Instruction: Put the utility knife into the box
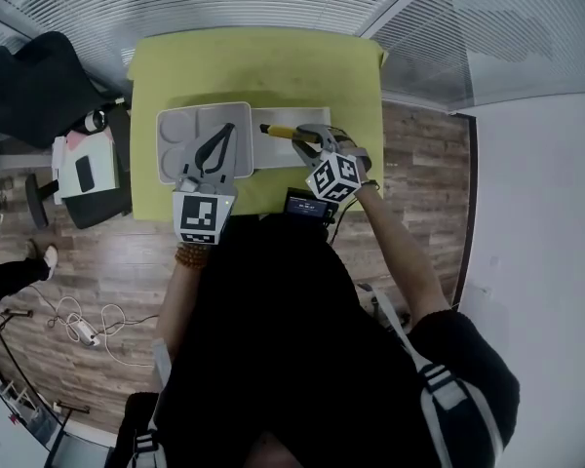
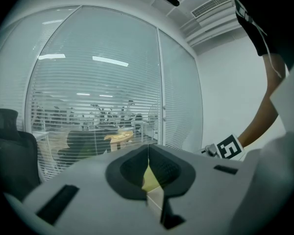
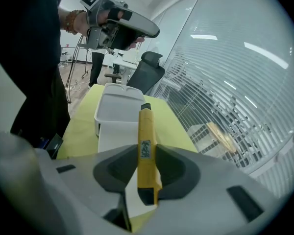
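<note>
Utility knife (image 3: 147,146) clamped in the right gripper (image 3: 148,156) — fingers closed on the yellow handle near its rear end, most of the body sticking out ahead. Long axis in line with the fingers, pointing straight away from them, black tip leading.

In the head view, pointing left: knife (image 1: 278,132) reaching out from the right gripper (image 1: 314,140) over a flat white panel (image 1: 273,154), likely the lid, on the green tabletop (image 1: 253,66). Tip just short of the near edge of the box (image 1: 171,125). Cannot tell whether the knife touches the panel or hangs above it.

So, the relation that matters: box (image 3: 112,112) straight ahead of the tip, on the knife's own axis, a little to the left in the right gripper view. Probably enough to carry forward along that axis until over an open compartment, lower, then let go. Right gripper the obvious one for it, being nearest and holding the knife.

Left gripper (image 2: 148,166): fingers pressed together with nothing between them, only a sliver of green and white showing below the seam. Held over the box in the head view (image 1: 214,152), raised and tilted up toward the window blinds. Possible snag — hanging above the very compartments the knife needs, so worth lifting it clear or steering for the compartment nearest the panel.
</note>
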### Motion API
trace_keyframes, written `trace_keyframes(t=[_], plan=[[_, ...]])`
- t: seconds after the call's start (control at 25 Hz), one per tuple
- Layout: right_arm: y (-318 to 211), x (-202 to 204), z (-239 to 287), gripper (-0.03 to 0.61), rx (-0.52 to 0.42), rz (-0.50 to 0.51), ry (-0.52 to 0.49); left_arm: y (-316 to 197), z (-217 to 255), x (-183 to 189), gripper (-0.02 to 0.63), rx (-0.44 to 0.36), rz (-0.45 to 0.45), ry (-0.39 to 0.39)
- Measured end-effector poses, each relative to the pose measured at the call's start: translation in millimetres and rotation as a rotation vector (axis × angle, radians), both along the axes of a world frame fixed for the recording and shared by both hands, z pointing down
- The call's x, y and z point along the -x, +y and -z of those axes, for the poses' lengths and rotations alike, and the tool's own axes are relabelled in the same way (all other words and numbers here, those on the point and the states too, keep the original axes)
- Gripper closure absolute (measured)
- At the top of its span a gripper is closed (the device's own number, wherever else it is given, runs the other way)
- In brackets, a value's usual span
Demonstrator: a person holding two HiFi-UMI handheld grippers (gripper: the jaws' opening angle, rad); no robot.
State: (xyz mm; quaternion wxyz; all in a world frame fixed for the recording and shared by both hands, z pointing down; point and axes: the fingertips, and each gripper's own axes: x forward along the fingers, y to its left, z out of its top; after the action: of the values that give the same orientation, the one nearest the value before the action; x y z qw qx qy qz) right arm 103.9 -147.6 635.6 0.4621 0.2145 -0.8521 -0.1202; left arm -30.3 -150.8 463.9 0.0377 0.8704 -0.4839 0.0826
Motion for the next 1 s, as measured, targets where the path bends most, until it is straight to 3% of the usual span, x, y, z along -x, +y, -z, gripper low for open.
trace_keyframes(t=[0.52, 1.0], plan=[[-4, 1, -44, 0.465, 0.054, 0.054, 0.08, -4, -8, 3, 0.601, 0.024, 0.008, -0.021], [-13, 2, -76, 0.465, 0.128, 0.039, 0.102, -4, -16, 8, 0.601, 0.046, 0.022, -0.029]])
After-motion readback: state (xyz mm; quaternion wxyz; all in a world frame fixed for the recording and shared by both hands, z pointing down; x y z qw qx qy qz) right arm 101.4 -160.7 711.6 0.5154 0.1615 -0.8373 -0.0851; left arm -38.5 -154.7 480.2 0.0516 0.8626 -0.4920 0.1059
